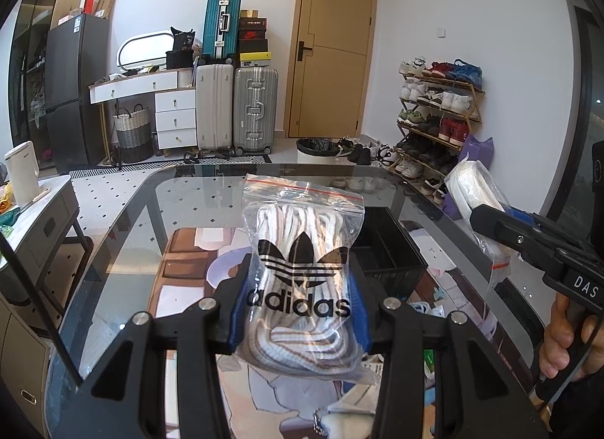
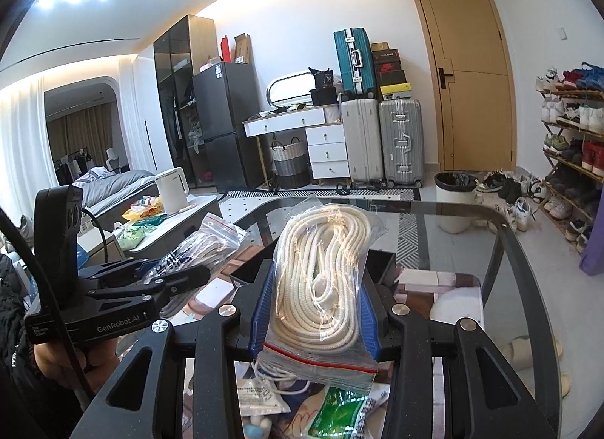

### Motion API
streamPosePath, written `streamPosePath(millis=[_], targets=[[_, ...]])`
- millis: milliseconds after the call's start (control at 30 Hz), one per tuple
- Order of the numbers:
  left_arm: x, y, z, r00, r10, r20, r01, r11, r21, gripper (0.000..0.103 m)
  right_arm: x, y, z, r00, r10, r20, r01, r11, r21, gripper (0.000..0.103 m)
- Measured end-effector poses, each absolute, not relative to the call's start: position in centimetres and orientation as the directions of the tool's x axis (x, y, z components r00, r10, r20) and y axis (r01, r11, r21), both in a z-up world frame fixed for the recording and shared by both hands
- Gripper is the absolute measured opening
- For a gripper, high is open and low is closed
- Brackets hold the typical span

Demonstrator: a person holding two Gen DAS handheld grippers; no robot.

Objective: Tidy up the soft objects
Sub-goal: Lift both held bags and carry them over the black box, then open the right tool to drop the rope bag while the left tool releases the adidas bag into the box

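Fingers of the left gripper [image 1: 298, 310] are closed on an Adidas zip bag of striped laces [image 1: 302, 273], held upright above the glass table [image 1: 124, 250]. Right gripper [image 2: 317, 314] likewise clamps a zip bag of white laces [image 2: 321, 280], raised over a black bin [image 1: 389, 250].

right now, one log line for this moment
left gripper: shut on adidas lace bag | right gripper: shut on white lace bag | both above black bin
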State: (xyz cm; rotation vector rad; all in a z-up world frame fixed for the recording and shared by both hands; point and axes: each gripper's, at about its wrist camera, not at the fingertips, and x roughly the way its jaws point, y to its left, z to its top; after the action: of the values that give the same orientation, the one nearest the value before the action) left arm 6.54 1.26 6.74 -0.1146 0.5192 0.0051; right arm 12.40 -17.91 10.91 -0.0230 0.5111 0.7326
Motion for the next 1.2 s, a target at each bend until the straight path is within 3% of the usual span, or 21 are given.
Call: streamPosePath(millis=[433, 1200], targets=[[9.0, 1.7, 7.2, 0.87, 0.002, -0.493, -0.06, 0.993, -0.102, 0.043, 14.6, -16.2, 10.8, 0.616, 0.635, -0.466, -0.655, 0.742, 0.146, 0.04], [14.5, 2.0, 4.5, 0.826, -0.011, -0.564, -0.079, 0.988, -0.135, 0.043, 21.3, -12.6, 6.5, 0.56, 0.59, -0.581, -0.641, 0.753, 0.147, 0.04]])
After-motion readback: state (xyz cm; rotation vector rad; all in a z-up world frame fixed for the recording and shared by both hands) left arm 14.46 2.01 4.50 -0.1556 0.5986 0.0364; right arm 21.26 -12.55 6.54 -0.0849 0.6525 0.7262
